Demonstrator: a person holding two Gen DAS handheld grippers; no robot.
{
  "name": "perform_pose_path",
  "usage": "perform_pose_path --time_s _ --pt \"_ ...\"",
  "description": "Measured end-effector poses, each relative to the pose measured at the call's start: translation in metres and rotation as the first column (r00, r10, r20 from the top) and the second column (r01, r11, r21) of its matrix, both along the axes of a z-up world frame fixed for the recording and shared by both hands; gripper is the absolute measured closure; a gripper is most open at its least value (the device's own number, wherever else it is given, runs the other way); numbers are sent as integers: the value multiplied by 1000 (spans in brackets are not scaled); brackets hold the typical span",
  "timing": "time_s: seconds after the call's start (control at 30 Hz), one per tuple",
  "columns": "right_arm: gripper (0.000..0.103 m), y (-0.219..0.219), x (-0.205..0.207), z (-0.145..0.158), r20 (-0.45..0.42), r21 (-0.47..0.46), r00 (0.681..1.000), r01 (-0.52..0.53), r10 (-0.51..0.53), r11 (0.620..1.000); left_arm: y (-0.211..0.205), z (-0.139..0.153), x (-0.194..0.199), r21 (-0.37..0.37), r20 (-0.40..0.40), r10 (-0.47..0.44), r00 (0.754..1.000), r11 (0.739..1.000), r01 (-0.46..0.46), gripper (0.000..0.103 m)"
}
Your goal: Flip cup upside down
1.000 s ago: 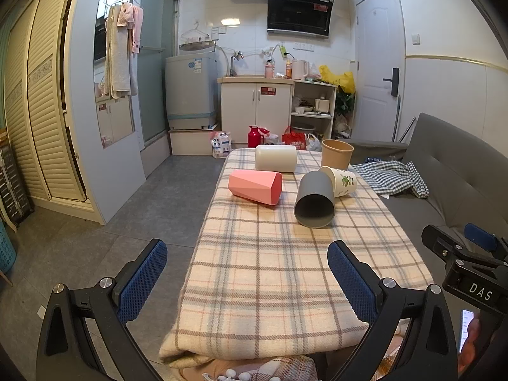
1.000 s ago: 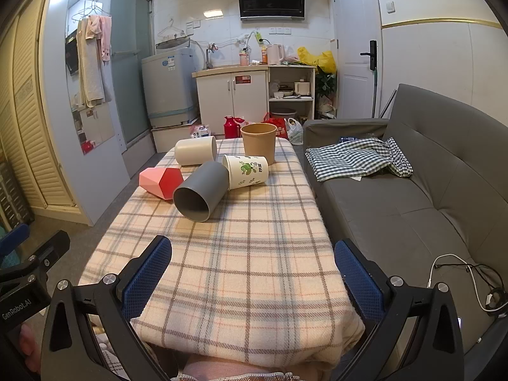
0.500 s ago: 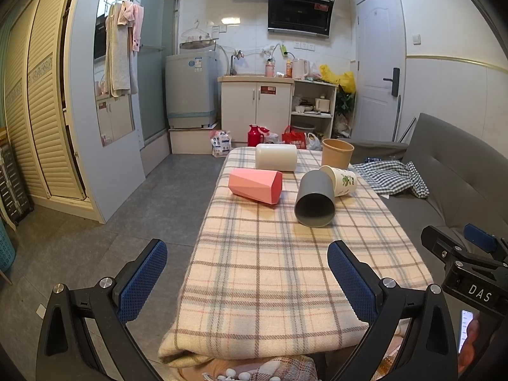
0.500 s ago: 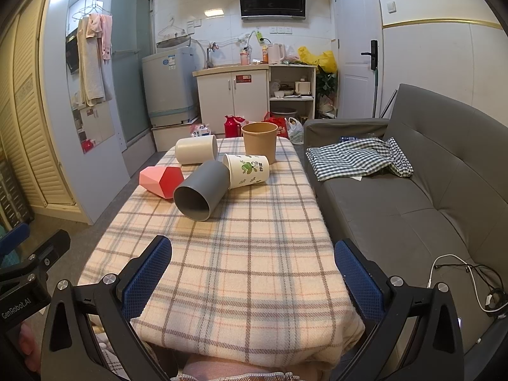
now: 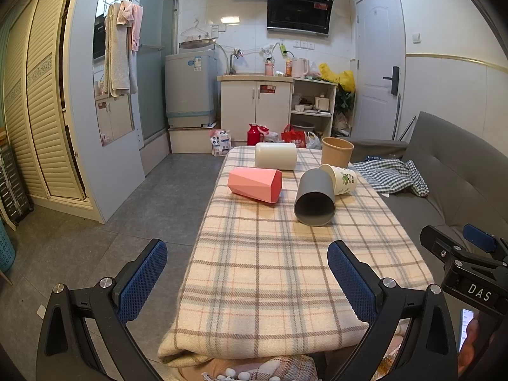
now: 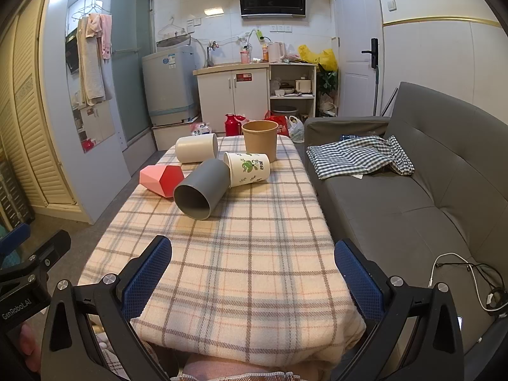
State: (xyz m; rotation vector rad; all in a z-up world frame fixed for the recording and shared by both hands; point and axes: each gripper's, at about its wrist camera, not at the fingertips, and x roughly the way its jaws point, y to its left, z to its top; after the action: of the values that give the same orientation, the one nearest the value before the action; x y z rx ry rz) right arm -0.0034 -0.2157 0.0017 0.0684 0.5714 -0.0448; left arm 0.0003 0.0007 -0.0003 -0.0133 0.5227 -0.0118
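Note:
Several cups lie on the plaid-covered table (image 5: 270,270). A grey cup (image 5: 314,201) (image 6: 201,189) lies on its side with its mouth toward me. A pink faceted cup (image 5: 255,185) (image 6: 162,179), a white cup (image 5: 275,156) (image 6: 197,147) and a printed paper cup (image 5: 341,178) (image 6: 249,165) also lie on their sides. A brown paper cup (image 5: 336,152) (image 6: 259,139) stands upright at the far end. My left gripper (image 5: 247,282) and right gripper (image 6: 252,281) are open and empty, at the table's near edge, well short of the cups.
A grey sofa (image 6: 428,190) with a checked cloth (image 6: 358,155) runs along the table's right side. Bare floor (image 5: 143,209) lies to the left. Cabinets and a washing machine (image 5: 190,89) stand at the far wall. The other gripper's body shows at right (image 5: 470,270).

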Motion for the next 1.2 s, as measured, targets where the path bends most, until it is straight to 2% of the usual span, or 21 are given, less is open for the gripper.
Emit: perform_pose_path --time_s 0.23,0.3,0.53,0.73,0.87,1.1,1.2 --pt "0 1 0 1 -23 -5 1000 7 -7 1000 -1 -1 2 -2 -24 8 1000 1000 -8 0" --pt "0 2 12 -9 -35 3 999 3 -3 1000 -2 -1 6 -2 -30 4 1000 1000 -5 0" --pt "0 -14 52 7 -36 -6 999 3 -3 1000 -4 -5 51 -4 -77 -8 997 1000 7 0" --pt "0 -30 126 20 -48 -18 999 1 -2 1000 -10 -9 102 43 -86 -4 996 999 7 0" --pt "0 -44 196 17 -81 -5 997 -16 15 1000 -4 -16 143 39 -111 22 994 999 -18 0" --pt "0 -45 308 -22 -179 21 982 -62 65 998 13 -29 205 30 -147 94 985 995 -91 0" --pt "0 -44 339 -39 -207 12 975 -77 78 997 19 -33 225 27 -154 111 982 994 -108 0"
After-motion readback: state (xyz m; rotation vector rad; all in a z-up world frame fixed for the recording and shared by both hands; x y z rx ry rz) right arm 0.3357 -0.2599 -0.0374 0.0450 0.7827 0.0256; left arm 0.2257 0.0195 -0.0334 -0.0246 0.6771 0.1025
